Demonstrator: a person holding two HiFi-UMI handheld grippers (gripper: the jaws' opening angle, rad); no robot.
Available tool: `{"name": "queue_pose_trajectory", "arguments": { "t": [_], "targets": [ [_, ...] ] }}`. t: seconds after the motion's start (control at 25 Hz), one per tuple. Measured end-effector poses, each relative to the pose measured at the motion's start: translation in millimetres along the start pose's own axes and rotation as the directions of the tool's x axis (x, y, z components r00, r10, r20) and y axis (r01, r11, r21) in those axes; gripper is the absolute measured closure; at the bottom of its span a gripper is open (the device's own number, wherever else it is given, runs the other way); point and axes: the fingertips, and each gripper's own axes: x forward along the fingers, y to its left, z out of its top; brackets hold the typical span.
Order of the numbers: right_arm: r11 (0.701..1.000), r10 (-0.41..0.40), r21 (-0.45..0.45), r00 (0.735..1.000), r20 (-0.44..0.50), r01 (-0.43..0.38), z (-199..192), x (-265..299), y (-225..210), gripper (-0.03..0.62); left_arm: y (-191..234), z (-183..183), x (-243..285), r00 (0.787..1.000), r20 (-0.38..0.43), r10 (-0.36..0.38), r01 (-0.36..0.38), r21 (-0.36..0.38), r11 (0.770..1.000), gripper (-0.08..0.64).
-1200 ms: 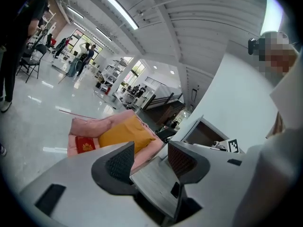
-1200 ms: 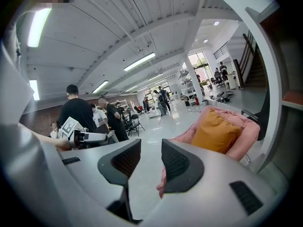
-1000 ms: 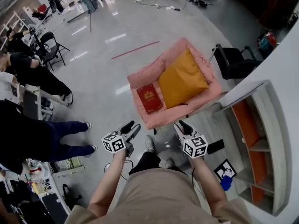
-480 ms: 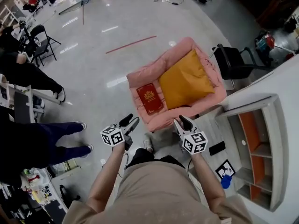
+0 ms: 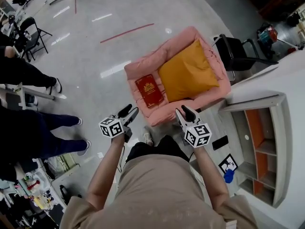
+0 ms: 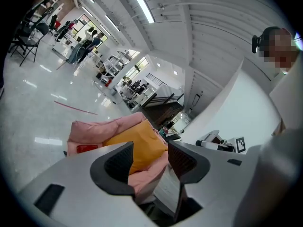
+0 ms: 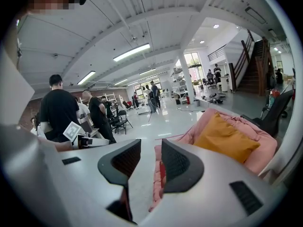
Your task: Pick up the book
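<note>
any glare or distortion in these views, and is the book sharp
Head view: glare patches on the glossy floor, mild wide-angle bending, the book sharp. Left gripper view: strong fisheye with dark corners, a bright ceiling strip. Right gripper view: the same fisheye and dark rim.

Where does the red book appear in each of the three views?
Head view: book upper centre, on the armchair seat.
Left gripper view: book lower left, left of the jaws.
Right gripper view: book a red sliver between the jaws.
Shared landmark: the yellow cushion.
</note>
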Motion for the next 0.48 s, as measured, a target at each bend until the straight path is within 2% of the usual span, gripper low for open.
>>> {"name": "queue_pose_trajectory", "arguments": {
  "t": [0.24, 0.48],
  "targets": [
    [1.000, -0.002, 0.009, 1.000, 0.012, 0.002, 14, 17, -12, 0.469, 13, -7, 26, 0.998, -0.064, 0.010, -0.012, -0.021, 1.000, 0.339],
    [0.999, 0.022, 0.044, 1.000, -0.018, -0.021, 8, 51, -36, 0.469, 38, -23, 56, 0.990, -0.131, 0.051, -0.058, -0.049, 0.997, 0.323]
  ]
}}
